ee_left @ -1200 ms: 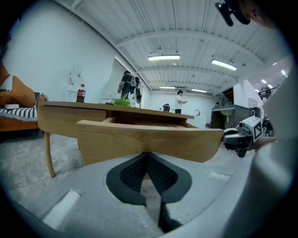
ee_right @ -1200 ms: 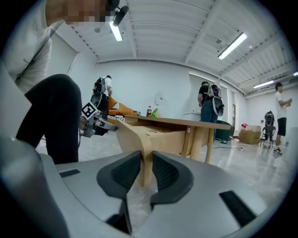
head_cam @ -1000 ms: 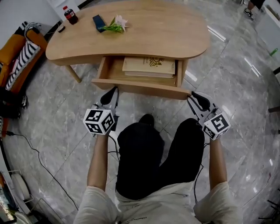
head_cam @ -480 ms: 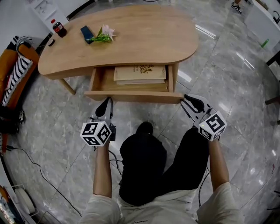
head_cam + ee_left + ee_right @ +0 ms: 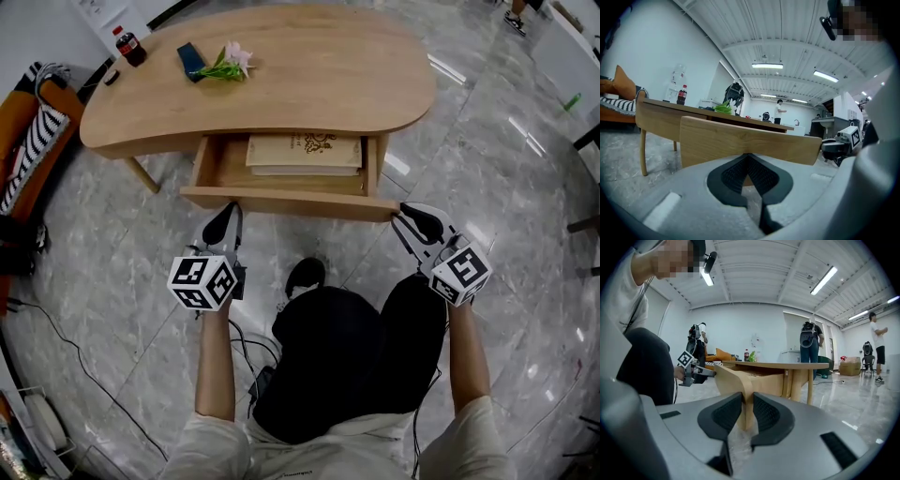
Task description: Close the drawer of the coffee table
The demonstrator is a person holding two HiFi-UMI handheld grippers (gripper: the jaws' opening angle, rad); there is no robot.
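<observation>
1. The coffee table [image 5: 309,75] stands on a grey marble floor [image 5: 112,281]. Its drawer [image 5: 291,201] is pulled out toward me, with flat books [image 5: 305,153] lying inside.
2. The drawer is still open. It stands out about as far as half a second ago, and slightly less than a full second ago.
3. The left gripper [image 5: 228,214] points at the left part of the drawer front. In the left gripper view its fingers [image 5: 733,171] are pressed together at the tips with nothing between them. The tips lie right against the wooden panel.
4. The right gripper [image 5: 405,216] sits at the right end of the drawer front, where it was in both earlier frames. In the right gripper view its fingers [image 5: 726,413] stand a narrow gap apart, and the end edge of the panel shows in that gap. I cannot tell whether they bear on the wood.
5. On the tabletop, at its far left, are a cola bottle [image 5: 129,45], a dark flat object [image 5: 191,60] and a flower sprig [image 5: 225,64]. Their arrangement is unchanged.
</observation>
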